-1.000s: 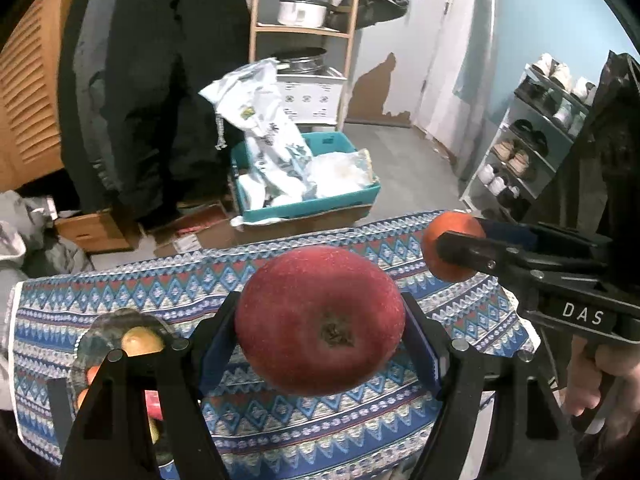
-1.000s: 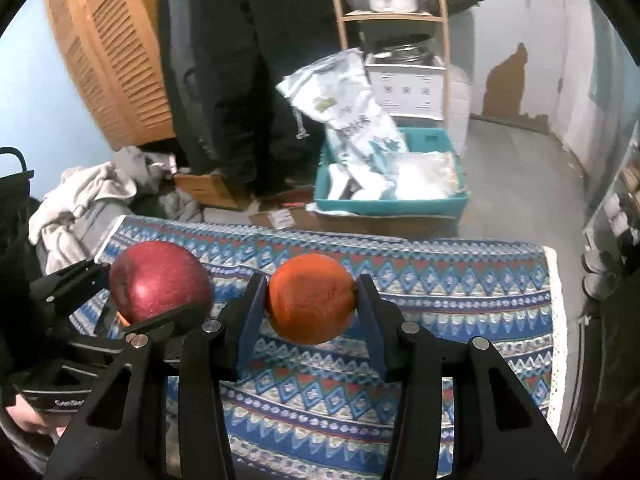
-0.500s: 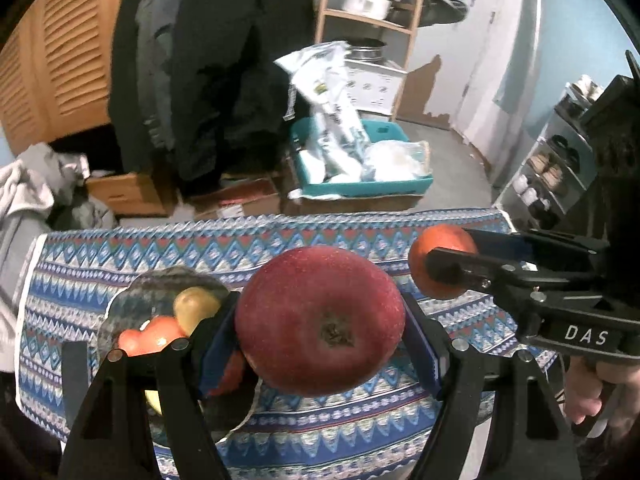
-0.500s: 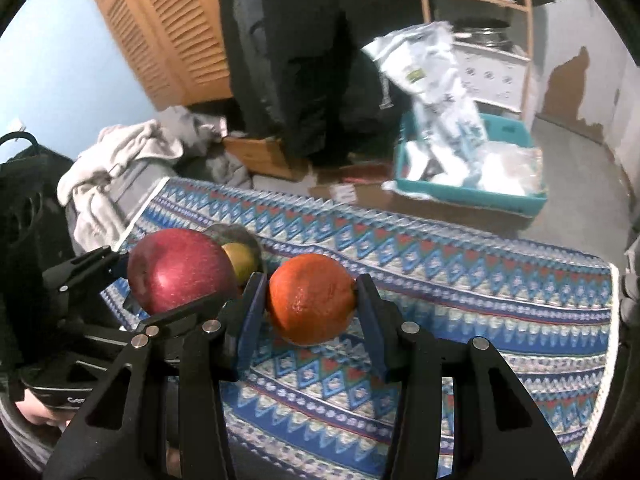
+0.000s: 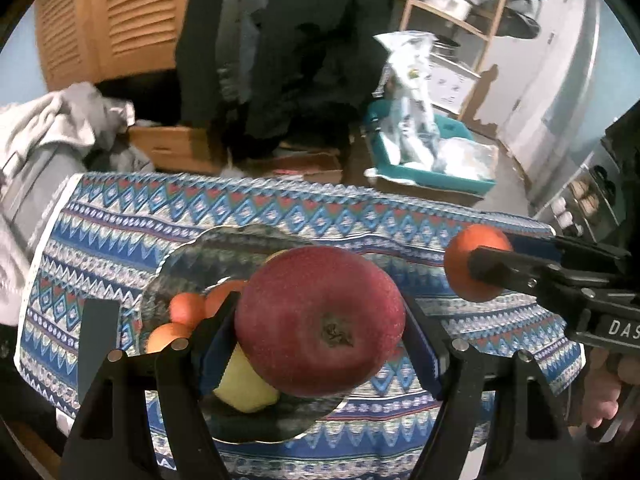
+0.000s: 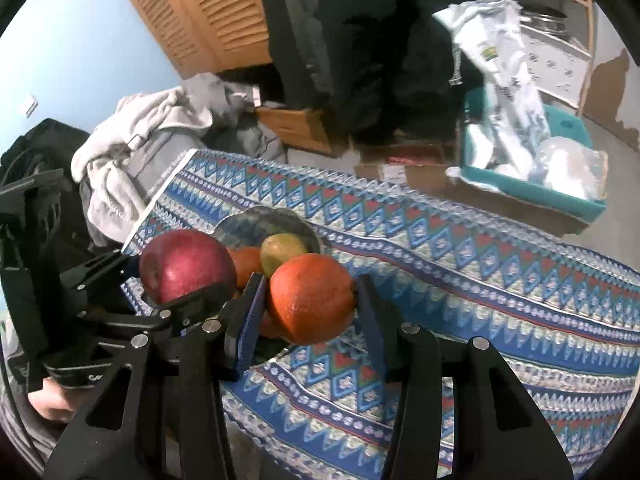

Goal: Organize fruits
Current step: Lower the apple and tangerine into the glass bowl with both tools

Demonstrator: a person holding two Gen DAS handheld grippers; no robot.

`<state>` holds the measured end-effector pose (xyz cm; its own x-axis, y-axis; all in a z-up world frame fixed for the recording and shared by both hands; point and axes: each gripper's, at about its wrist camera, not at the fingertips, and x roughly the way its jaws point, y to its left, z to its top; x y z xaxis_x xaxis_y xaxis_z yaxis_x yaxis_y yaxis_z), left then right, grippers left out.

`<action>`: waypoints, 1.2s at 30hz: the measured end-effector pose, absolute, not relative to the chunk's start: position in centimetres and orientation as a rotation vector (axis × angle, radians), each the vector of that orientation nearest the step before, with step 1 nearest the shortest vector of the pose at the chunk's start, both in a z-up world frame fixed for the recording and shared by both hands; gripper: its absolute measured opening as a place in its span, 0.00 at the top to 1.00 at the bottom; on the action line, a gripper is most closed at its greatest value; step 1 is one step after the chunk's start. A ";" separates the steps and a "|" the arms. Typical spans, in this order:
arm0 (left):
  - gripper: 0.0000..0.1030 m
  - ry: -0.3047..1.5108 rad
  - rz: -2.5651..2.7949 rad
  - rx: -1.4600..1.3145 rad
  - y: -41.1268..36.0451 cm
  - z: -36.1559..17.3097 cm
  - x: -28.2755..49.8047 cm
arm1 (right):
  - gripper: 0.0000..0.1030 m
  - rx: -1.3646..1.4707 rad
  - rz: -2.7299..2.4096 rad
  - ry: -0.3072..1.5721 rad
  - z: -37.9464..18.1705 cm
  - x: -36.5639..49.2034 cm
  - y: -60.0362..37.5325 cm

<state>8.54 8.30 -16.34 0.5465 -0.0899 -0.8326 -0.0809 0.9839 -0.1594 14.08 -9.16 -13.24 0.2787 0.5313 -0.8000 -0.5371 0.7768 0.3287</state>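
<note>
We had two tools in play, both loaded. Left tool [image 5: 320, 332] was clamped on a red apple [image 5: 320, 320], jaws about halfway apart, pads pressing the apple's flanks, calyx end facing the camera. Right tool [image 6: 310, 300] was squeezed as tight as it goes on an orange [image 6: 310, 296], pads on both sides of it.

Target as we judged it: the dark glass bowl [image 5: 180, 264] on the patterned cloth over the worktop [image 5: 120, 232]. It already held fruit: a couple of small oranges [image 5: 186, 308] and a yellow-green apple [image 5: 246, 384], more partly hidden behind the red apple.

Key relation: in the left wrist view the bowl sat directly under and behind the red apple, spilling out toward 9 o'clock of it, so the left tool was basically above the bowl and pointing steeply down into it. In the right wrist view the bowl [image 6: 240, 232] lay at about 11 o'clock from the orange, with the left tool and its apple [image 6: 186, 264] at 9 o'clock, sitting between the right tool and much of the bowl. In the left view the orange [image 5: 476, 266] hung at 3 o'clock, over bare cloth, not over the bowl.

So we judged the left hand nearer, apple should go in first. The free room in the bowl looked to be its far side, toward 12 o'clock. The right tool would need to shift toward 9 o'clock once the left cleared. Apple is round with no long axis, so roll risk onto the piled fruit.
</note>
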 end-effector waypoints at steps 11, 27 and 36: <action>0.25 1.066 0.068 -0.270 13.4 -20.7 8.7 | 0.56 -0.040 0.748 1.151 -16.8 15.4 -4.0; 0.25 1.158 0.058 -0.332 14.8 -24.5 9.5 | 0.56 -0.090 0.738 1.227 -20.8 16.3 -0.7; 0.25 1.162 0.059 -0.350 15.0 -25.0 9.7 | 0.56 -0.106 0.730 1.260 -22.4 16.6 0.1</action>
